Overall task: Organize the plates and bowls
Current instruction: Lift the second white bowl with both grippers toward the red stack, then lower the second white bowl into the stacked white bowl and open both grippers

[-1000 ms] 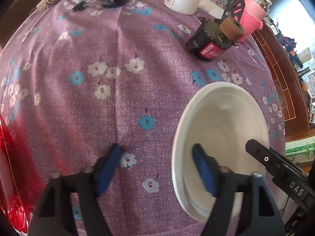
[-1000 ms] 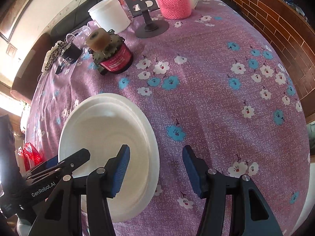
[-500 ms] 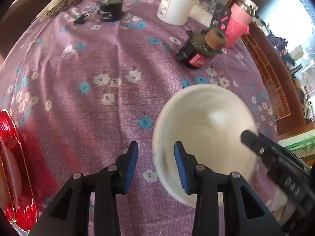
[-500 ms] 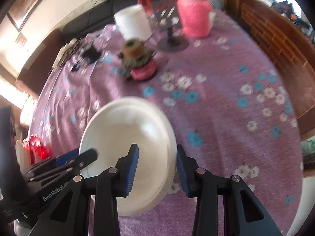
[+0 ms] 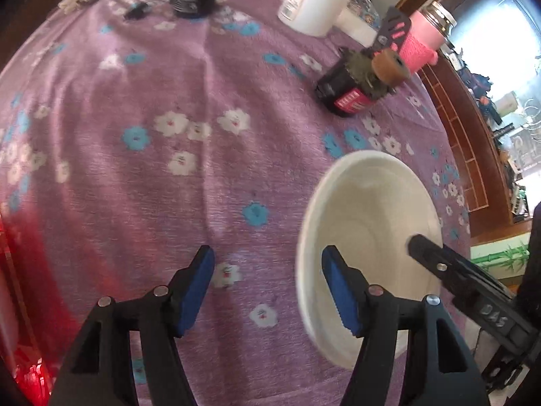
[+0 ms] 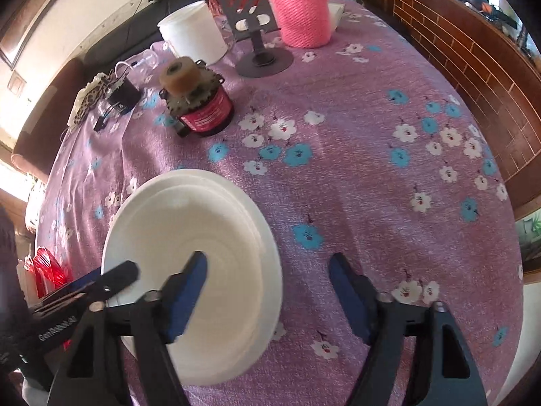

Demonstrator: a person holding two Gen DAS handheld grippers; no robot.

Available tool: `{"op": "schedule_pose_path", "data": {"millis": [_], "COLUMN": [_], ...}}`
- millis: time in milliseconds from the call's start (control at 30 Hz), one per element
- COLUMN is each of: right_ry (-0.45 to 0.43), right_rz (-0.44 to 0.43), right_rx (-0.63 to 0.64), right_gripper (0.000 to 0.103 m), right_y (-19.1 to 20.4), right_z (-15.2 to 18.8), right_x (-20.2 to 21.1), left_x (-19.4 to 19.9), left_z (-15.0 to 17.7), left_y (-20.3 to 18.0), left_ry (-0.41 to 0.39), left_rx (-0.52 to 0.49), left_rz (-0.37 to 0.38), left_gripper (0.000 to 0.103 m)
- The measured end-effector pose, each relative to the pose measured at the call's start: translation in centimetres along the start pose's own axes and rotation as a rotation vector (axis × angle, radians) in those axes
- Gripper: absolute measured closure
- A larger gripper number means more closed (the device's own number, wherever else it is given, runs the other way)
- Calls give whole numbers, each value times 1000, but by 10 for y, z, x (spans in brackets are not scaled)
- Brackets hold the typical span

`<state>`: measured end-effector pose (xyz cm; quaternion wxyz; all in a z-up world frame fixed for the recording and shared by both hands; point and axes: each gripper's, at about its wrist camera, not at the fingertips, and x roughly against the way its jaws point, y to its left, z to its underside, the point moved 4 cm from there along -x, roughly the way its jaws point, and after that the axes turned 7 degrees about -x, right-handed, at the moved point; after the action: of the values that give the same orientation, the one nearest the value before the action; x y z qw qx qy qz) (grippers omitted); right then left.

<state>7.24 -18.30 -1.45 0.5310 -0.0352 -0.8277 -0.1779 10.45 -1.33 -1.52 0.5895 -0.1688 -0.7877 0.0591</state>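
A stack of white bowls (image 5: 368, 230) sits on the purple flowered tablecloth (image 5: 169, 101). My left gripper (image 5: 270, 287) is open, its jaws straddling the stack's left rim: the right finger is inside the bowl, the left finger over the cloth. In the right wrist view the stack (image 6: 189, 257) lies at lower left. My right gripper (image 6: 270, 294) is open, straddling the right rim with its left finger inside. A red plate (image 5: 20, 287) shows at the left edge.
A red-and-black motor with a brown roller (image 6: 196, 105) lies behind the bowls. Farther back stand a white tub (image 6: 192, 34), a phone stand (image 6: 257, 34), a pink knitted bottle (image 6: 301, 10) and a black adapter (image 6: 120, 93). A wooden rail (image 6: 473, 54) runs at right.
Both grippers closed on the bowl rims and lifted the bowl half a second ago. Now both have opened wide again and the bowl rests on the stack.
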Motion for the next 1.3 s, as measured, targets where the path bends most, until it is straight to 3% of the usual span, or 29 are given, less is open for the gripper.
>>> {"op": "schedule_pose_path", "data": {"millis": [33, 67, 100, 267, 467, 633, 833, 933, 1033, 1300], "right_ry": [10, 18, 16, -8, -56, -110, -122, -99, -67, -10], "right_rz": [-6, -23, -33, -70, -158, -288, -402, -422, -412, -329], "right_rx": [-2, -5, -3, 20, 55, 149, 328, 397, 446, 500], "right_gripper": [65, 77, 78, 80, 80, 79, 79, 79, 79, 79], "right_y": [1, 2, 4, 17, 58, 130, 233, 276, 308, 340], "right_z": [0, 1, 2, 6, 9, 18, 44, 62, 80, 106], "right_x": [-2, -2, -1, 15, 52, 95, 123, 116, 99, 56], "left_x": [-1, -2, -4, 20, 98, 171, 249, 267, 272, 253], "left_z": [0, 1, 2, 7, 15, 32, 61, 74, 88, 104], "left_y": [-3, -7, -9, -9, 4, 42, 112, 147, 179, 229], "left_ry": [0, 13, 24, -16, -139, -259, -382, -402, -390, -336], "left_rx": [-9, -21, -25, -27, -3, 78, 183, 230, 285, 334], "left_rz": [6, 7, 15, 4, -29, -67, -217, -291, -307, -321], "left_gripper": [66, 80, 93, 93, 93, 93, 92, 92, 92, 91]}}
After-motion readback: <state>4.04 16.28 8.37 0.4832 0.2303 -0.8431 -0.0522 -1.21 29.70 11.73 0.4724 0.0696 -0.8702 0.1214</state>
